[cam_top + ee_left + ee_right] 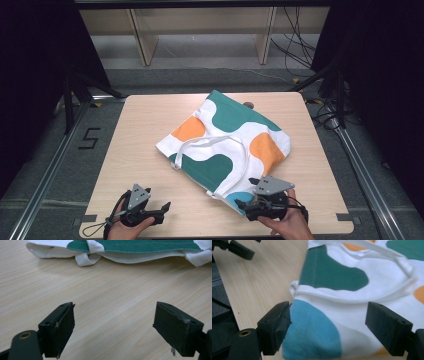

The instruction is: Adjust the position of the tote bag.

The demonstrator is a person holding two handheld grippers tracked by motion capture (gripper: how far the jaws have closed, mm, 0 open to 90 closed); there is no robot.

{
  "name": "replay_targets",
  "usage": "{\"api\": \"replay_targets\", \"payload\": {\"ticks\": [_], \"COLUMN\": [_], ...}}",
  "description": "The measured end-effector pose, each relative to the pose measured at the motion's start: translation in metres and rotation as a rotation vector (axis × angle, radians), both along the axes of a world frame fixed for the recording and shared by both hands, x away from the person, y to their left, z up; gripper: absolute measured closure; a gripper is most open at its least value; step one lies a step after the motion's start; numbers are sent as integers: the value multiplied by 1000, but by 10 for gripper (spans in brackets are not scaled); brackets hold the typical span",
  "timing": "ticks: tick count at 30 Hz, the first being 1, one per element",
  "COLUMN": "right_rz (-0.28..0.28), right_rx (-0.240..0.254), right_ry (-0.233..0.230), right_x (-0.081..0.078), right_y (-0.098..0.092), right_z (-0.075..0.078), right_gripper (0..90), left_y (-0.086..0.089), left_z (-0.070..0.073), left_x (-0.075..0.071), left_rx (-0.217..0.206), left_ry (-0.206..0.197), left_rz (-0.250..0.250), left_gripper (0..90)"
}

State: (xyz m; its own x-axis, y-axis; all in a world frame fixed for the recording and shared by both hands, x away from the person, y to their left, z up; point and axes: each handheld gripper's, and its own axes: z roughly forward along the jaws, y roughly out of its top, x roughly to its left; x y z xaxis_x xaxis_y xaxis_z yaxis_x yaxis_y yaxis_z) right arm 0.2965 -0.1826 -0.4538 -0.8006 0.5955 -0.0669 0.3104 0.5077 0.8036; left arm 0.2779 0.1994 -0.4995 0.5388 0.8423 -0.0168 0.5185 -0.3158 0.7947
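A white tote bag (227,145) with green, orange and blue patches lies flat on the wooden table (140,130), its white handle (210,142) looped on top. My right gripper (246,193) is open at the bag's near corner. In the right gripper view its jaws (328,312) stand either side of the blue patch (312,330), low over the cloth. My left gripper (163,210) is open over bare wood at the near left, pointing toward the bag. In the left gripper view (115,312) the bag's edge (140,246) and a strap end (86,258) lie ahead, apart from the jaws.
A wooden shelf frame (145,40) and loose cables (300,45) stand on the floor beyond the table. Metal rails (50,170) run along both sides. A small brown object (248,104) peeks out at the bag's far edge. The left gripper (239,250) appears far off in the right gripper view.
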Motion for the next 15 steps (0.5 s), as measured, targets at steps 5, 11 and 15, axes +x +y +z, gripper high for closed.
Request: {"api": "replay_targets", "payload": {"ticks": [5, 11, 15], "right_rz": [48, 49, 65], "right_rx": [-42, -121, -191], "right_ry": [16, 0, -39], "right_x": [0, 1, 4], "right_y": [23, 34, 33], "right_z": [-7, -16, -20], "right_gripper": [192, 209, 329], "left_y": [0, 0, -1], "left_z": [0, 0, -1], "left_x": [0, 0, 0], "left_rx": [-4, -11, -14], "left_ry": [6, 11, 7], "left_rz": [13, 8, 11], "left_gripper": [164, 163, 163]}}
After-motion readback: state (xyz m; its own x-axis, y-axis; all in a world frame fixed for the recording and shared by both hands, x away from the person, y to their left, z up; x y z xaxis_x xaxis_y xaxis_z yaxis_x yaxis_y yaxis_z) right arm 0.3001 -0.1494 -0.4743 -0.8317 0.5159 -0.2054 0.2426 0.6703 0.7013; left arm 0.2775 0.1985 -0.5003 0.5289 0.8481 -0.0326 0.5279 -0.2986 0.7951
